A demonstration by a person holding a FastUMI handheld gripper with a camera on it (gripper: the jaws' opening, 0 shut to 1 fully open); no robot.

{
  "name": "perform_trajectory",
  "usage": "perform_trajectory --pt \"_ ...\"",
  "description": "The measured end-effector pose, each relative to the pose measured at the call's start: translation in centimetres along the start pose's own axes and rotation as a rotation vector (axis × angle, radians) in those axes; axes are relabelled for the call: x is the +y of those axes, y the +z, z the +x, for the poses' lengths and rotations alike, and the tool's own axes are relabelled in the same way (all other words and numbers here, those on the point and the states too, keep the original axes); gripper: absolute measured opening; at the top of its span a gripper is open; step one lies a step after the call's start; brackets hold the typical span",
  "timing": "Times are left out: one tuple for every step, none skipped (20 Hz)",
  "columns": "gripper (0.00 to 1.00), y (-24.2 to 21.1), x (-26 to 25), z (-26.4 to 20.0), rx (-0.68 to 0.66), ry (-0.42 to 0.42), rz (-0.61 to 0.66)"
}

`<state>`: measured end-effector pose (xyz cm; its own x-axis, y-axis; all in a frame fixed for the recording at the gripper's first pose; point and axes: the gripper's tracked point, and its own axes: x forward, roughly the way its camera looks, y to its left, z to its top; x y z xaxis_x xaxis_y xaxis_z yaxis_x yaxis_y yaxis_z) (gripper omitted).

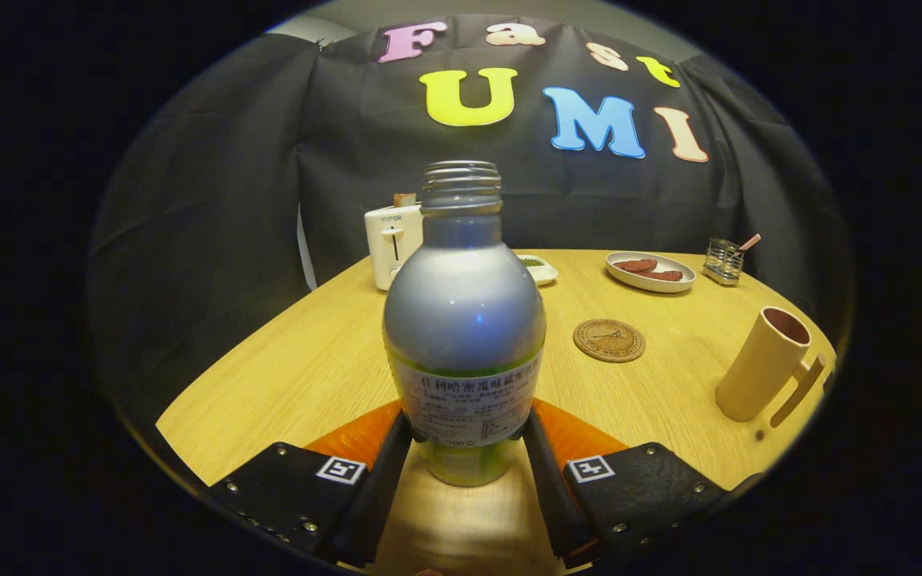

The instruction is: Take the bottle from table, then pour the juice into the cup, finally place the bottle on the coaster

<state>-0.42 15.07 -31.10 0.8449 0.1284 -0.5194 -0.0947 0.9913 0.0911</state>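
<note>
The bottle (463, 328) stands upright between the two fingers of the claw (465, 448), and both fingers press against its lower sides, so the claw grips it. Its base is partly hidden by the fingers, so I cannot tell whether it rests on the wooden worktop (309, 360) or is lifted clear. The neck is open, with bare threads and no cap. The upper body is silvery and opaque, and green shows through low down; how full it is cannot be made out.

Behind the bottle, a white toaster (391, 244) is partly covered by it, with something brownish sticking out of the top. A small white dish (539, 268) with something green peeks out beside the bottle's shoulder.

Beyond the fingers to the right lies a round brown coaster (609, 340), with nothing on it. Further right a tan cup (763, 364) with a handle looks tilted by the lens; its inside is dark. Well back sit an oval plate (651, 271) with reddish-brown pieces and a small clear holder (723, 261) with a stick in it.
</note>
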Motion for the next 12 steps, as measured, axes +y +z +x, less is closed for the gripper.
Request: perform_trajectory --pt "0.77 0.2 0.0 -0.2 0.002 0.009 0.01" --pt "0.77 0.4 0.1 -0.3 0.008 0.018 0.024" --pt "0.77 0.7 0.0 -0.6 0.006 0.016 0.031" --pt "0.77 1.3 -0.2 -0.9 0.0 0.019 0.042" --pt "0.77 1.9 -0.3 -1.2 -0.01 0.018 0.051" --pt "0.77 2.6 -0.4 -1.5 -0.018 0.02 0.058" --pt "0.77 2.9 -0.5 -1.4 -0.012 0.022 0.067" --pt "0.77 3.4 -0.7 -1.5 -0.007 0.024 0.073" --pt "0.77 3.8 -1.0 -1.7 -0.003 0.022 0.078" --pt "0.77 4.3 -1.3 -2.1 -0.006 0.024 0.084" --pt "0.77 4.8 -1.3 -2.1 -0.009 0.039 0.099" --pt "0.77 5.2 -1.4 -2.2 -0.012 0.057 0.121"
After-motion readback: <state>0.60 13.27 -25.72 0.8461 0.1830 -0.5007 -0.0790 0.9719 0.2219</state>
